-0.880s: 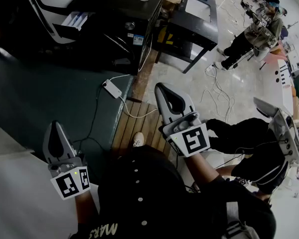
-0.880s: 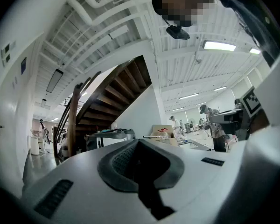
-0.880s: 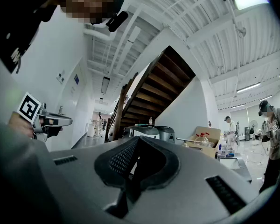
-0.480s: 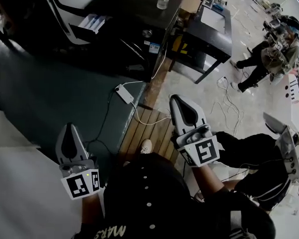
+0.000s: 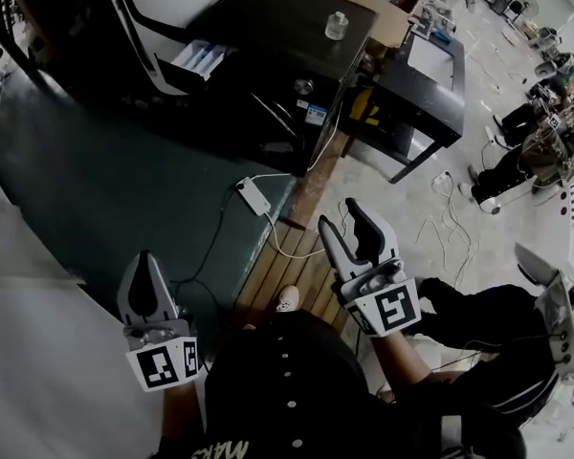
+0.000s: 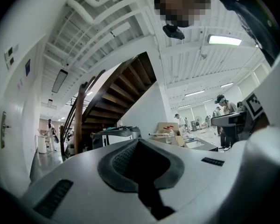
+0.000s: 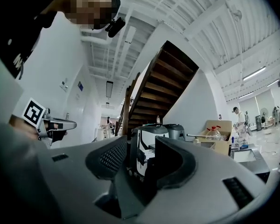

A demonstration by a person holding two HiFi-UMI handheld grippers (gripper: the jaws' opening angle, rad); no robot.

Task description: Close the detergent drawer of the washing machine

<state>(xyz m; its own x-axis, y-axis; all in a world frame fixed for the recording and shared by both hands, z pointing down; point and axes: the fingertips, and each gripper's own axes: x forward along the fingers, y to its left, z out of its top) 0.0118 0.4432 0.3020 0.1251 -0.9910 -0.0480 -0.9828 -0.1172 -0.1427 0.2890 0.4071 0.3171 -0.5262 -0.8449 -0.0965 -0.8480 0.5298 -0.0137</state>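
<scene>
Keeps the grey plastic left gripper [image 5: 145, 261] pressed shut on nothing, low at left. Leaves the white detergent drawer [image 5: 199, 58] sticking out of the black-and-white washing machine [image 5: 268, 22], well ahead. Now spreads the right gripper [image 5: 346, 220] wide and empty, shut a moment ago; probably readies a push

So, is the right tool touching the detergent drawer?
Apart. The head view shows floor between the right tool and the open detergent drawer.
</scene>
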